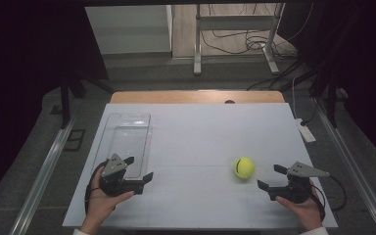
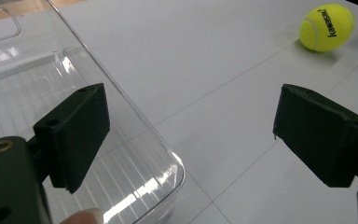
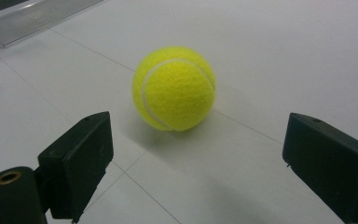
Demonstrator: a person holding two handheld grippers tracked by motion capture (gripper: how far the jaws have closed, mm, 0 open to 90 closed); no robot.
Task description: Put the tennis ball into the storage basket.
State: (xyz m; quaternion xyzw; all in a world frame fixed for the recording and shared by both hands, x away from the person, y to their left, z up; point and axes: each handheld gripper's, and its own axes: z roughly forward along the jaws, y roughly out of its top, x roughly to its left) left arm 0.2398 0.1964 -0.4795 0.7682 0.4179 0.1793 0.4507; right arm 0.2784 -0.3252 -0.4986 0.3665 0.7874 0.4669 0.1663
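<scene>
The right gripper (image 1: pixel 269 178) rests low over the white table (image 1: pixel 196 142) at its near right corner, jaws spread wide and holding nothing. They point straight at the tennis ball (image 1: pixel 244 167), which sits on the bare tabletop just ahead of them and slightly to the left; in the right gripper view the ball (image 3: pixel 174 87) lies between the lines of the two black jaws but short of them, not yet touched. That aim and that gap read as a lined-up approach: the opening is wider than the ball, so the jaws could slide past its sides before closing.

The left gripper (image 1: pixel 140 168) waits at the near left, its jaws also apart and empty. It hovers at the near end of a clear plastic tray (image 1: pixel 127 137), one jaw over the tray's rounded corner (image 2: pixel 168 163), the other over bare table. Parked there, it seems placed to steady the tray, probably the ball's destination.

In the left gripper view the ball (image 2: pixel 327 27) carries black lettering that reads "kawasaki". No other writing is legible.
</scene>
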